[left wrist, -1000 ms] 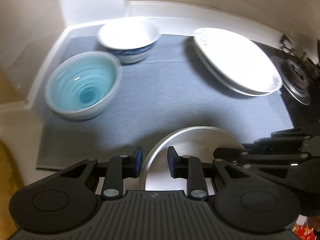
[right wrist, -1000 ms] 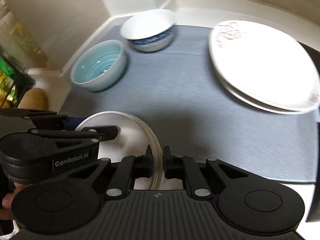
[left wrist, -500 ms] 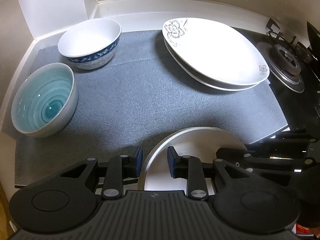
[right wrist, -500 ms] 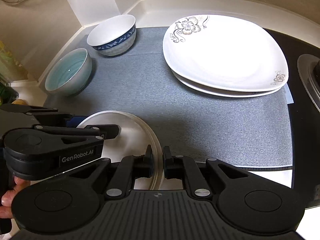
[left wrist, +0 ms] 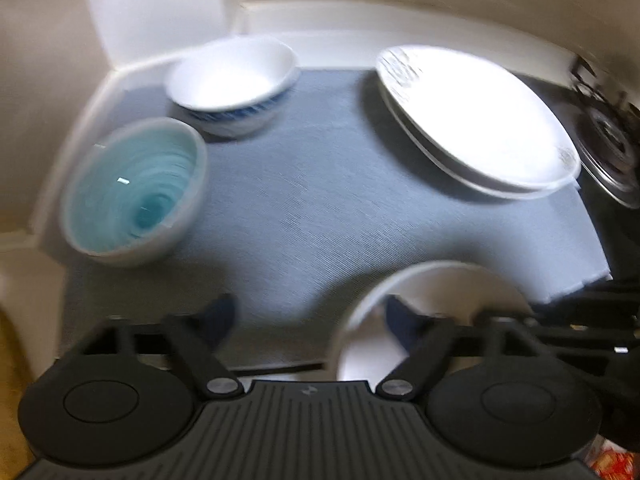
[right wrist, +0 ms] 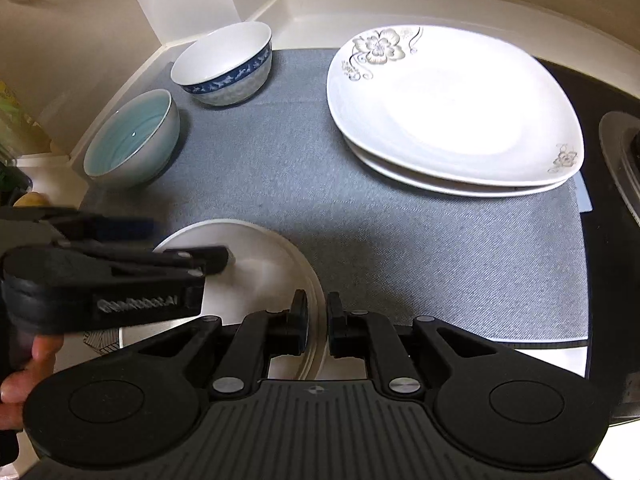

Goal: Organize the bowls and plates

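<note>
small plate being handed over to one gripper

the left gripper [left wrist: 308, 316] is being opened off the small round plate [right wrist: 260, 264] at the grey mat [right wrist: 360, 216]'s near edge, while its rim is pinched by the right gripper [right wrist: 317, 316]; likely to be carried next to the stacked flower plates [right wrist: 452, 108].

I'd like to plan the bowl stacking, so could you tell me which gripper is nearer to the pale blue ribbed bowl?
Left. The left gripper, jaws opening, sits nearer the blue bowl; the right gripper is farther across, shut on the small white plate's rim.
</note>
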The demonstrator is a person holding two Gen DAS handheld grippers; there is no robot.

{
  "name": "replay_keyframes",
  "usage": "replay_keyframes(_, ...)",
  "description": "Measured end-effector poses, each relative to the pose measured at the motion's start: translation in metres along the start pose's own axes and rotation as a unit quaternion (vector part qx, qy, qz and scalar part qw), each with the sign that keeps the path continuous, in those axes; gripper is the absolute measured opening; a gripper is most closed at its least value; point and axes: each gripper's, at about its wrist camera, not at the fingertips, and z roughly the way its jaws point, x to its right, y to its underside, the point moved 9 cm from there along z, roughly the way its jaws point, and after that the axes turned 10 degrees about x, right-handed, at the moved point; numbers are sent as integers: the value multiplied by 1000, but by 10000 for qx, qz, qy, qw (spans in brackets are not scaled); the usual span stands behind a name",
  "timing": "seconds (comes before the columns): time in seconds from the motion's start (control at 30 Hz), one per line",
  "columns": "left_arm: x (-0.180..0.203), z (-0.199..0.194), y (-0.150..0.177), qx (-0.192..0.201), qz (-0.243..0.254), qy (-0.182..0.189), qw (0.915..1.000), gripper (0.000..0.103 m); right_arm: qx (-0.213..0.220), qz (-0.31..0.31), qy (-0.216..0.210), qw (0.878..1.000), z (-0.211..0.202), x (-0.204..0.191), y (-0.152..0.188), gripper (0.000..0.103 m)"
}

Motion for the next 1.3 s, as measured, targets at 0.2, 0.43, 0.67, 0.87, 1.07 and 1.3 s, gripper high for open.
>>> replay_keyframes(0.2,-19,-13,-2,-14,-304,-58,9995,103,90,32,110,9999,-12,2,-4,46)
replay_keyframes(0.43,-34,-35,8,-30,-583,-113,9982,102,255,-213,36,9994,-39,-10,-9,58)
replay_keyframes(0.67,-45,-61,24,13,-632,-213,9978,103,298,-340,-105,9989,-56,-27,-7,63)
replay_keyframes(0.87,-57,-79,31,36,-768,-337,9965,103,337,-525,-75,9980,-65,-37,-11,66)
replay_keyframes(1.07,-61,-86,30,85,-838,-374,9957,103,341,-609,-60,9975,-73,-45,-11,69)
replay_keyframes(1.3,-65,-90,24,149,-871,-410,9952,103,326,-623,-137,9974,-78,-51,-14,69)
